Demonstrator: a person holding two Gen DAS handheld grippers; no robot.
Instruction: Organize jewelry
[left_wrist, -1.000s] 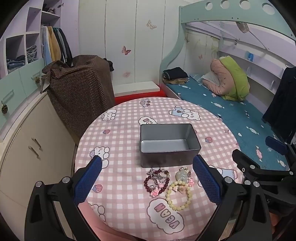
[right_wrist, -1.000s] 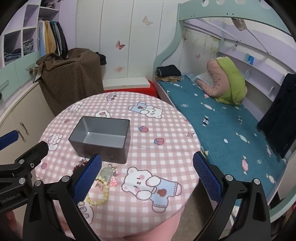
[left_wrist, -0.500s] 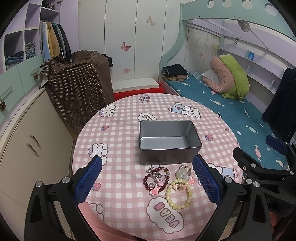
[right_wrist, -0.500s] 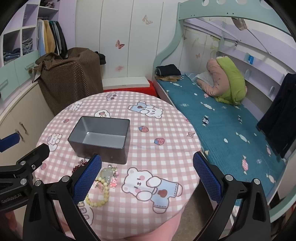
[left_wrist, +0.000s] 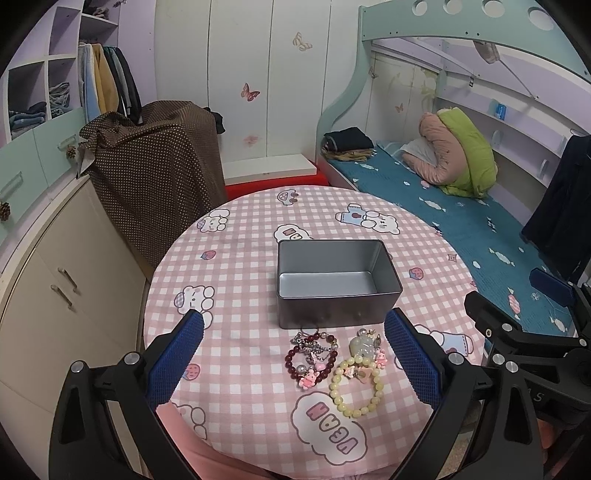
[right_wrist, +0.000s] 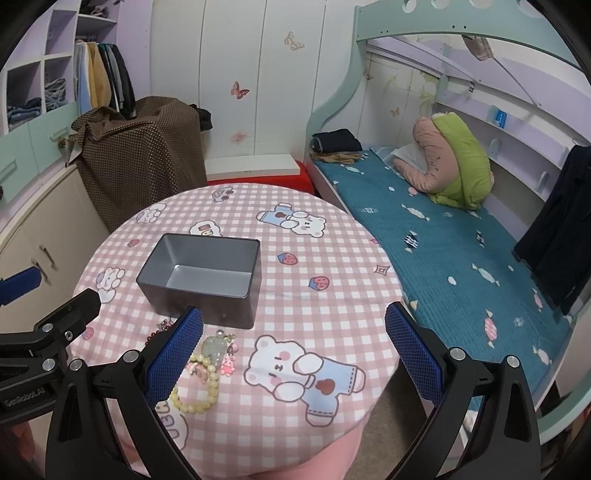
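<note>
- Change from the earlier frames: in both wrist views the table (left_wrist: 229, 258) and everything on it sit slightly lower and farther off, with more of the back wall in view; both hand-held grippers have drawn back a little. The jewelry and the tin have not shifted on the cloth.
- Left hand-held gripper (left_wrist: 293, 363): blue pads spread wide, holding nothing, hanging above the near edge of the table with the jewelry between its fingers.
- Right hand-held gripper (right_wrist: 293, 360): likewise spread and empty, over the near right part of the table.
- Tin (left_wrist: 338, 282): open, grey, rectangular, empty — long axis running left to right, at the table's middle.
- Dark red bead bracelet (left_wrist: 312, 356): lies flat just near of the tin's front wall, with pink charms.
- Pale yellow bead bracelet (left_wrist: 356, 389): flat, just right of the red one and touching it; its loop extends toward the near edge.
- Pale green pendant (left_wrist: 362, 345): between the yellow loop and the tin — close to the tin wall.
</note>
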